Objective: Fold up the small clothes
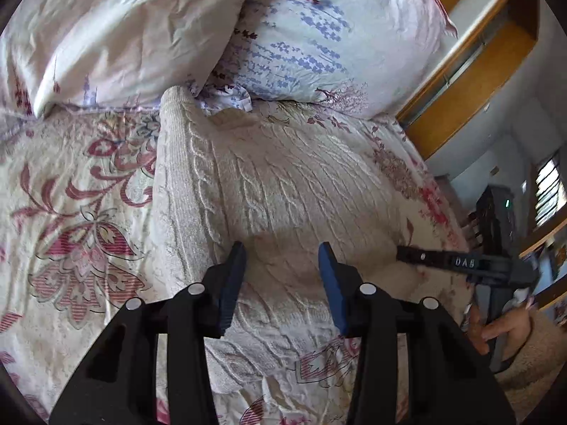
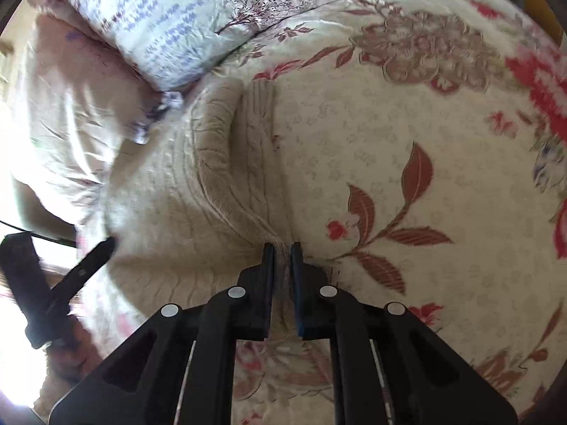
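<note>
**Sweater partly folded, one edge in the right tool**

A cream cable-knit sweater [image 1: 269, 191] lies on the bed [image 1: 71, 212], on the flowered bedspread, with its far end touching the pillows [image 1: 319, 35] at 12 o'clock. I judge the folding as begun but not finished. One part of the knit is already turned over the body and makes a long ridge, while the rest is spread flat and no neat packet is made yet. More folds are surely left.

The left tool [image 1: 282, 258] hovers over the near part of the sweater with its jaws well apart and nothing between them. The right tool [image 2: 282, 253] is clenched on a corner of the knit edge; a thin strip of fabric shows between the jaws.

The left wrist view shows the wide flat body of the sweater and, at 3 o'clock, the right tool from the side with the person's hand [image 1: 503, 329] on its handle; the pinched fabric is not visible there. The right wrist view shows that grasp clearly, and the folded-over flap [image 2: 216, 148] running away toward 11 o'clock. It shows the left tool only as a blurred dark shape at 9 o'clock.
</note>
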The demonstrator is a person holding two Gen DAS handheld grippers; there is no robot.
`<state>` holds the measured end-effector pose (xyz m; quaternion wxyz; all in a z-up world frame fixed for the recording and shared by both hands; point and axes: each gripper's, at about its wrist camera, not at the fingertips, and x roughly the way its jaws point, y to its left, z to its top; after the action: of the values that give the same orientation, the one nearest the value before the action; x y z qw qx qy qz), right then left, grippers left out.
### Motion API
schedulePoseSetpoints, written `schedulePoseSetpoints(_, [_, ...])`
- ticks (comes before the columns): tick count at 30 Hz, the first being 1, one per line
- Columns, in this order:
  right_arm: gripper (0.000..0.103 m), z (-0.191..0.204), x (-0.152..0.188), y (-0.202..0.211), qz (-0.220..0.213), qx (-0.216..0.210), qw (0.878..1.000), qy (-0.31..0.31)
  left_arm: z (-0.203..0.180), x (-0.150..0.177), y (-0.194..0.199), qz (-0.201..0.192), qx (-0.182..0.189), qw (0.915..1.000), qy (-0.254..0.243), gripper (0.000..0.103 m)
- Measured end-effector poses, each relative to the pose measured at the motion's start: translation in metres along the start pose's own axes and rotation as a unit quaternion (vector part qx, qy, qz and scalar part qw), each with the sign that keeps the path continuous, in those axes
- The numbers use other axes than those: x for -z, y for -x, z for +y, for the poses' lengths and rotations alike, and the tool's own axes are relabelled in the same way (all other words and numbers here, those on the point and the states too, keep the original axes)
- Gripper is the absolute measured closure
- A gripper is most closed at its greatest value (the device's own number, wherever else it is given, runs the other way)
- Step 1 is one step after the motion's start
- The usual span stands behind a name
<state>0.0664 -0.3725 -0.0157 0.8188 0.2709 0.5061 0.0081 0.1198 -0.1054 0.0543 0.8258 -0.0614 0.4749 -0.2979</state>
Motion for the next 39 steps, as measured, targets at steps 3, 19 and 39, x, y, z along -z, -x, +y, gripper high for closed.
schedulePoseSetpoints(3, [0.093,0.018,-0.008,-0.005,-0.003,0.032,0.999,0.026,-0.012,0.009,0.006,-0.005,-0.032,0.9987,-0.040,0.053])
schedulePoseSetpoints(19, [0.093,0.025,-0.088,-0.022,-0.053,-0.008,0.998,0.014,0.013,0.060,0.054,-0.056,-0.109,0.9923,0.014,0.009])
schedulePoseSetpoints(39, [0.029,0.016,0.015,0.027,-0.093,-0.017,0.992,0.089,0.003,0.099,0.014,-0.005,-0.161,0.9869,0.012,0.006])
